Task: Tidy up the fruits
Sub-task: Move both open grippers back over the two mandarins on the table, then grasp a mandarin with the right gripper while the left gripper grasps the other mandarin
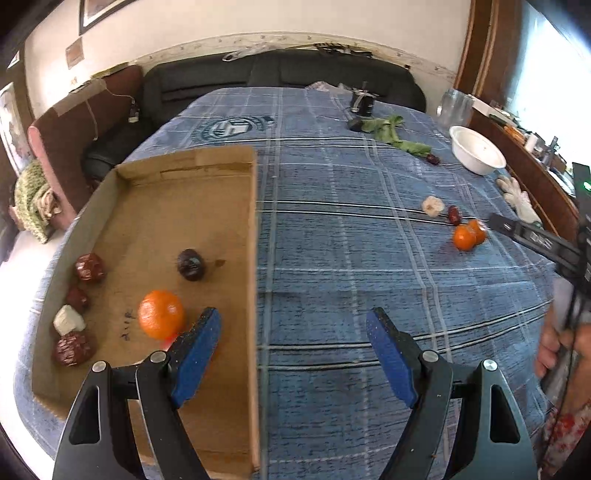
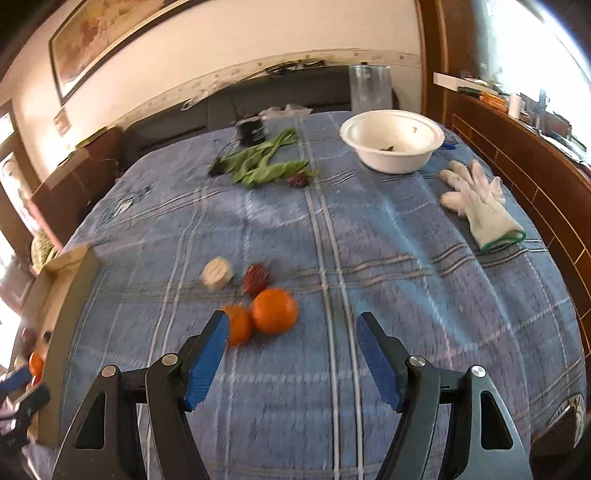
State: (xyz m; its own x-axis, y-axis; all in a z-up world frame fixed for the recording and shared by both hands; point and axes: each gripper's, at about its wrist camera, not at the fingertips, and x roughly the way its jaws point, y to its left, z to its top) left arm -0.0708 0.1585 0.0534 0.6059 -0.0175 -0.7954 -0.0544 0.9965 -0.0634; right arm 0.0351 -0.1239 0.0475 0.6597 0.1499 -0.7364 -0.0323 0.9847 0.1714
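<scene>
A cream wall (image 1: 221,22) is carrying a framed picture (image 2: 110,40) above a dark sofa (image 1: 280,72). Daylight is pouring through a window (image 1: 546,74) over a brown wooden ledge (image 2: 517,155). A blue plaid cloth (image 2: 369,240) is covering the table.

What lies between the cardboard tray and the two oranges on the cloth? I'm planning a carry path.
Only bare blue plaid cloth separates the cardboard tray from the two oranges, as the left wrist view shows.
</scene>
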